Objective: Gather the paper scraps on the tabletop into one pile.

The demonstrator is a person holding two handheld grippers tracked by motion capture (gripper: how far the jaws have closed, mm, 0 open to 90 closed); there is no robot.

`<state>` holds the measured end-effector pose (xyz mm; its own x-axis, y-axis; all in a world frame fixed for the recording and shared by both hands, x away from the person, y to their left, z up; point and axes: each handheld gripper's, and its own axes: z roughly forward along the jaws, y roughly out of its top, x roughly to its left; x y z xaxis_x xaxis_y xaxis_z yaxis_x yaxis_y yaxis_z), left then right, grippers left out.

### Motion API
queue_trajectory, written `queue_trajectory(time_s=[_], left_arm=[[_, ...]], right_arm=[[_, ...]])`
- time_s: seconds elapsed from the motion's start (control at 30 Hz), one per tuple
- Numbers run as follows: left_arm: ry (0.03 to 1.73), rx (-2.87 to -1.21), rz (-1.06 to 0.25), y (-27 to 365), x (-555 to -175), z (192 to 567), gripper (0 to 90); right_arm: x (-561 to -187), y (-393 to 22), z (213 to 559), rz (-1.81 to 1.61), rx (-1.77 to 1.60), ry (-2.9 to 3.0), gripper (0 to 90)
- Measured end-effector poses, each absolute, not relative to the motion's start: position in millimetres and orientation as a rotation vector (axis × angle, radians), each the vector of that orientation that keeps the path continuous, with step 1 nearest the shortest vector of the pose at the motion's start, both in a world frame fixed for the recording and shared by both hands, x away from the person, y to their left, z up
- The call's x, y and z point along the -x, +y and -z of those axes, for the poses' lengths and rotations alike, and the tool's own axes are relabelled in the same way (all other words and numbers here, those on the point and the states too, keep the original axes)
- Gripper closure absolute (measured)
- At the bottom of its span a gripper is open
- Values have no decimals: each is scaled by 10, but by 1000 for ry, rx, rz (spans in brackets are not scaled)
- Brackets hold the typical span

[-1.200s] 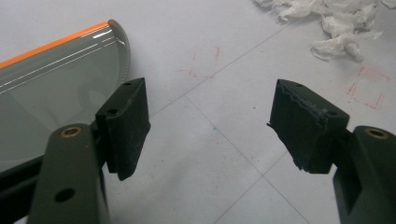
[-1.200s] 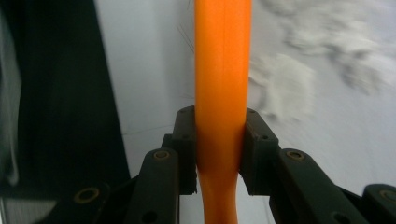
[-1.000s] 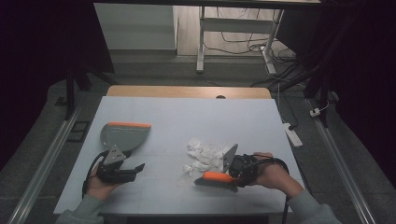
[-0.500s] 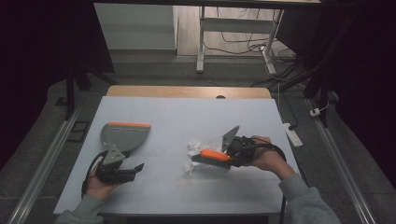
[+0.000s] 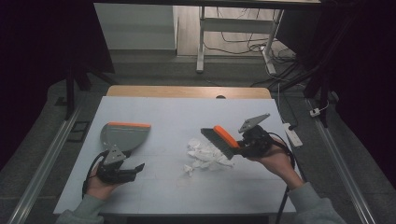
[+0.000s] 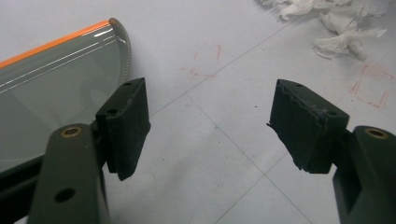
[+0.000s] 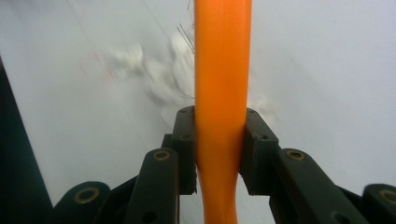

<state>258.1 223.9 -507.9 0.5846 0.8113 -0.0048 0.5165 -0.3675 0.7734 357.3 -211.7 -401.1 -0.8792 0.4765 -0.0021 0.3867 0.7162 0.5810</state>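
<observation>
The right claw pinches the orange-handled brush, held just above the crumpled paper. Left of the paper, the left claw rests spread near the dustpan.

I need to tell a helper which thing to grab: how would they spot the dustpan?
On the white table, look at its left half, just ahead of the left gripper. The dustpan lies flat there: grey, with an orange edge, unlike the white crumpled paper mid-table.
</observation>
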Motion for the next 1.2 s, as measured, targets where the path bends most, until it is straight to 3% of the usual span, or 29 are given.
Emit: queue_trajectory(time_s=[0.17, 0.37, 0.5, 0.7, 0.87, 1.2], left_arm=[[1058, -2045, -492, 2253, -2577, 5080, 294], [1054, -2047, -492, 2253, -2572, 5083, 294], [1053, -2045, -492, 2264, -2569, 5083, 295], [1048, -2042, -490, 2275, -2565, 5082, 296], [1044, -2051, -490, 2258, -2573, 5085, 296], [1043, -2049, -492, 2259, -2571, 5080, 296]], right_arm=[[-3608, -1669, 4138, -983, -886, 2843, 706], [-3519, -905, 4477, -922, -798, 3030, 706], [-3540, -623, 4675, -829, -761, 3066, 706], [-3681, -878, 4615, -727, -923, 2961, 706], [-3661, -1135, 4386, -892, -967, 2924, 706], [-3935, -1183, 4110, -1009, -1035, 2738, 706]])
